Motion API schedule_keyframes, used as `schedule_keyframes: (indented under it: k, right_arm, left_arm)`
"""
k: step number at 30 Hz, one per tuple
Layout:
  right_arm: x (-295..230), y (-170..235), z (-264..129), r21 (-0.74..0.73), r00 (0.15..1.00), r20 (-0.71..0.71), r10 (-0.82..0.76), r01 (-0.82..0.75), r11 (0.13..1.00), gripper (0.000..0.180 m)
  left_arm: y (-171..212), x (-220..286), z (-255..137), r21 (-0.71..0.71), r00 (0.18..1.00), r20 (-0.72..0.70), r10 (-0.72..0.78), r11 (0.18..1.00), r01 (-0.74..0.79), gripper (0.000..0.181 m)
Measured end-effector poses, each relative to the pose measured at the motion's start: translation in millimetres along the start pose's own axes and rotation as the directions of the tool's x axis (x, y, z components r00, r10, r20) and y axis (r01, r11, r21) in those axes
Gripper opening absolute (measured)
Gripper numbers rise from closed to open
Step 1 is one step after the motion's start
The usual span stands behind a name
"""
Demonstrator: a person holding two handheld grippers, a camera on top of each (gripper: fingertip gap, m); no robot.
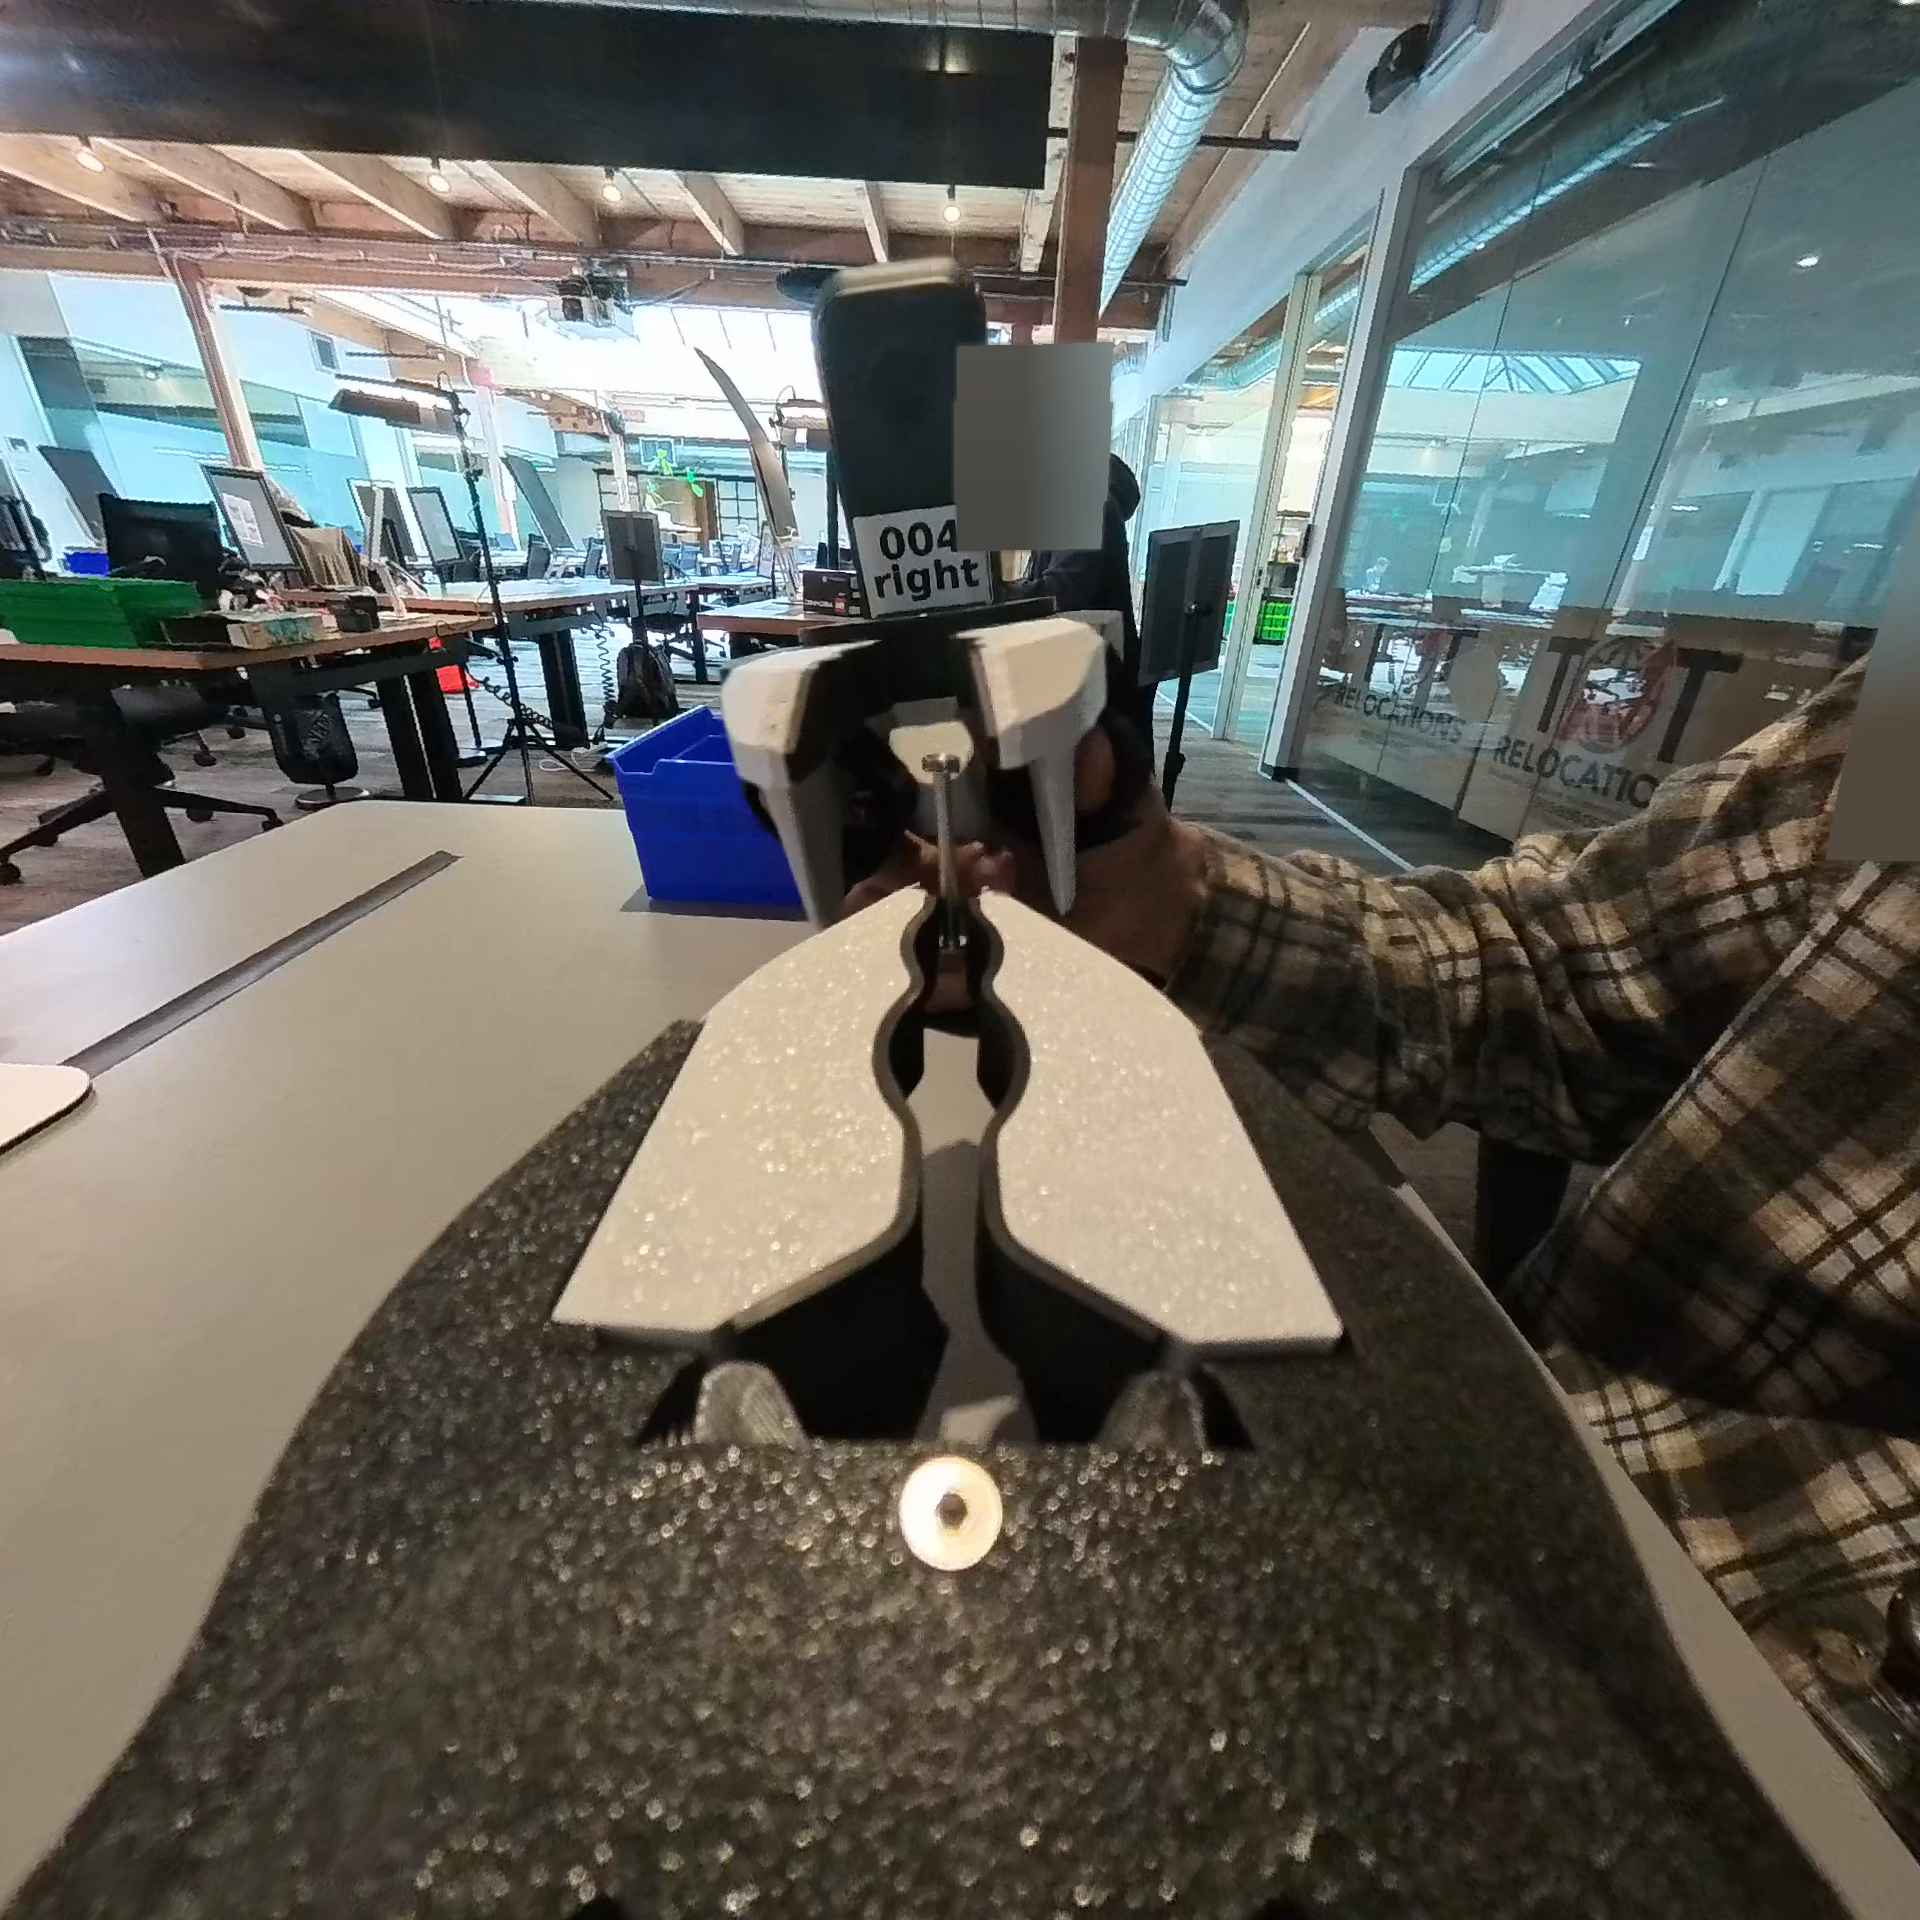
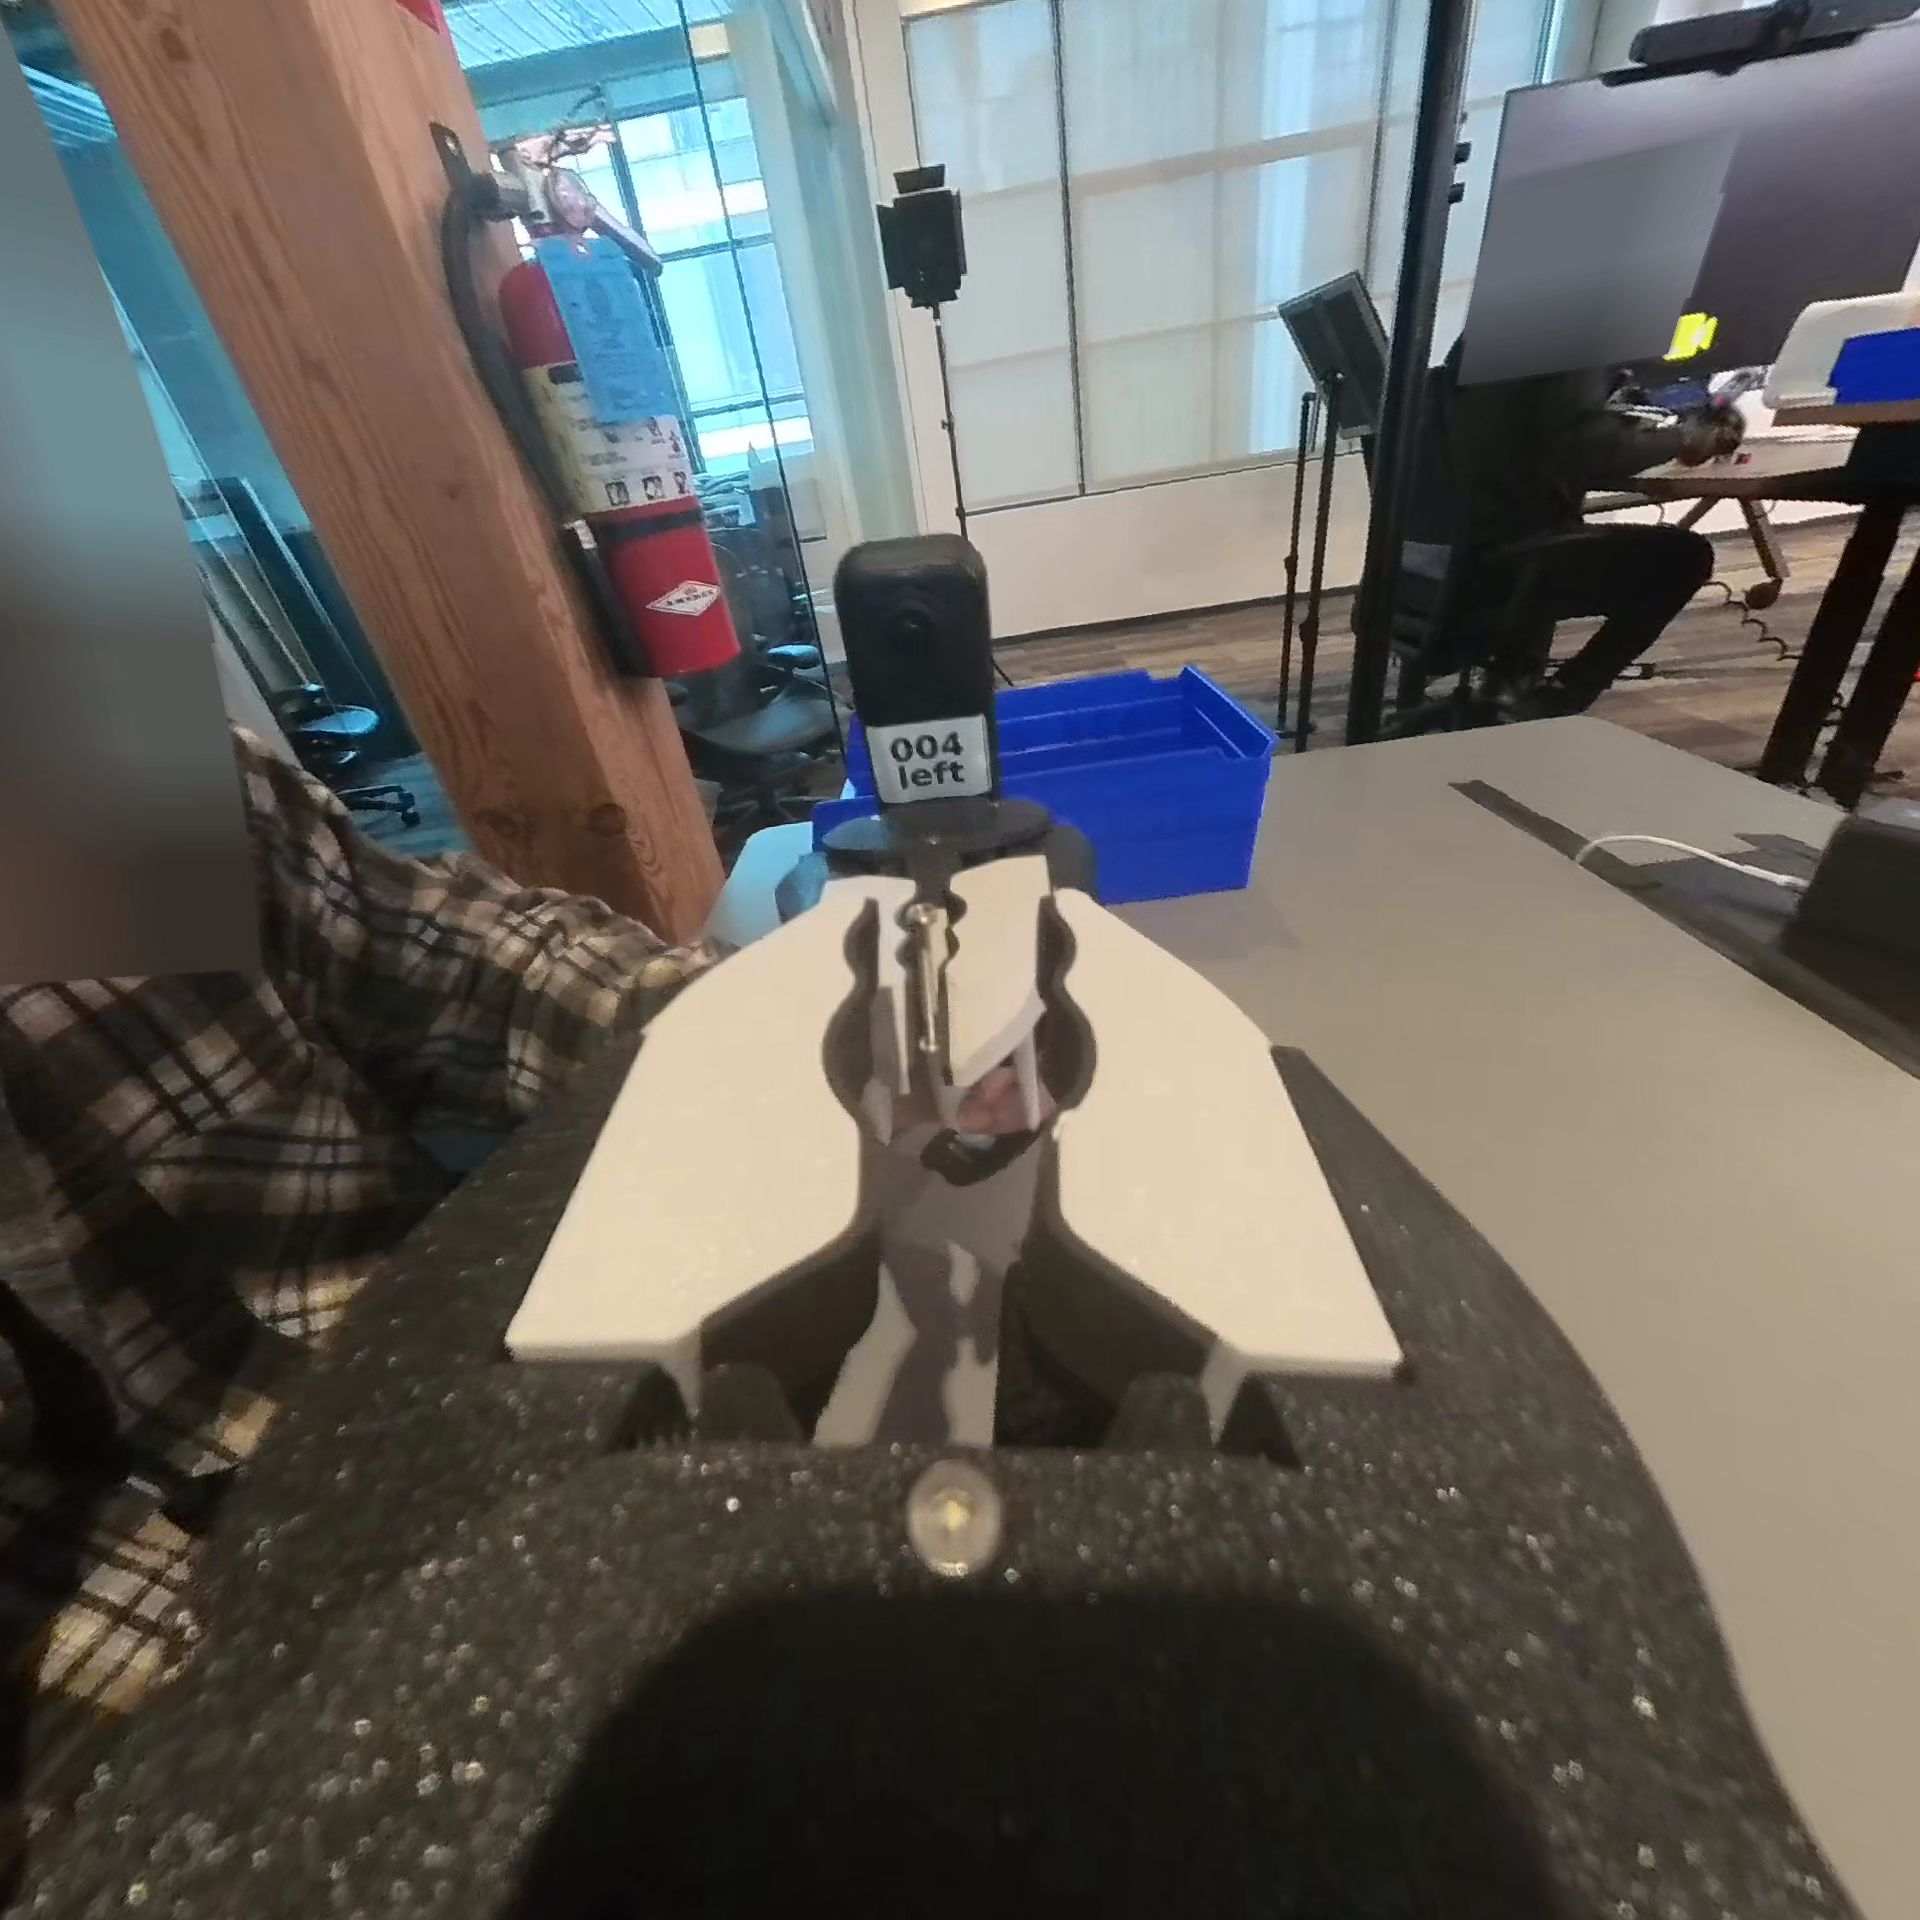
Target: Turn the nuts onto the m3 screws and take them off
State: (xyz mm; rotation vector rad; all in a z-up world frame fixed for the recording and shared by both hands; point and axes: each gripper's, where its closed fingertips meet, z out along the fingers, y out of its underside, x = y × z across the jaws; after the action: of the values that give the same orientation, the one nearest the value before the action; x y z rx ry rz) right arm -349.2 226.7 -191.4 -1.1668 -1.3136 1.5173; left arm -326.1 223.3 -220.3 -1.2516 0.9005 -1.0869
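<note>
Facing grippers above a grey table [image 1: 312,1039], open-plan office beyond.

Hidden, cropped and unclear parts around the screw

The nut is too small to make out on the screw [image 1: 948,852]; its lower end vanishes between the left gripper [image 1: 951,920] tips. In the right wrist view the screw [image 2: 928,971] is blurred, and whether the right gripper [image 2: 951,914] touches it cannot be told. The plaid sleeve [image 1: 1558,1039] runs off the right edge; the blue bin [image 2: 1132,779] is partly hidden by the far camera.
</note>
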Motion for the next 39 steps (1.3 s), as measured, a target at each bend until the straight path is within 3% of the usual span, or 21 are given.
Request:
schedule_keyframes:
  k: [12,27,32,39]
  right_arm:
    - [-1,1,-1,0.008,0.999,-0.044,0.007,-0.007,1.000,0.029]
    - [-1,5,10,-0.006,0.997,-0.080,-0.009,0.009,1.000,0.005]
    - [-7,-5,4,0.028,1.000,-0.020,-0.002,0.002,1.000,0.005]
    - [-2,-18,-23,0.045,0.996,-0.092,-0.011,0.015,0.999,0.005]
  left_arm:
    - [-1,-1,-1,0.004,1.000,0.008,0.003,1.000,-0.003,0.004]
    - [-2,-3,-2,0.011,1.000,0.017,-0.005,1.000,0.005,0.004]
    - [0,0,-1,0.002,1.000,-0.001,-0.004,1.000,0.004,0.004]
    - [0,-1,-1,0.001,1.000,0.005,-0.007,1.000,0.007,0.004]
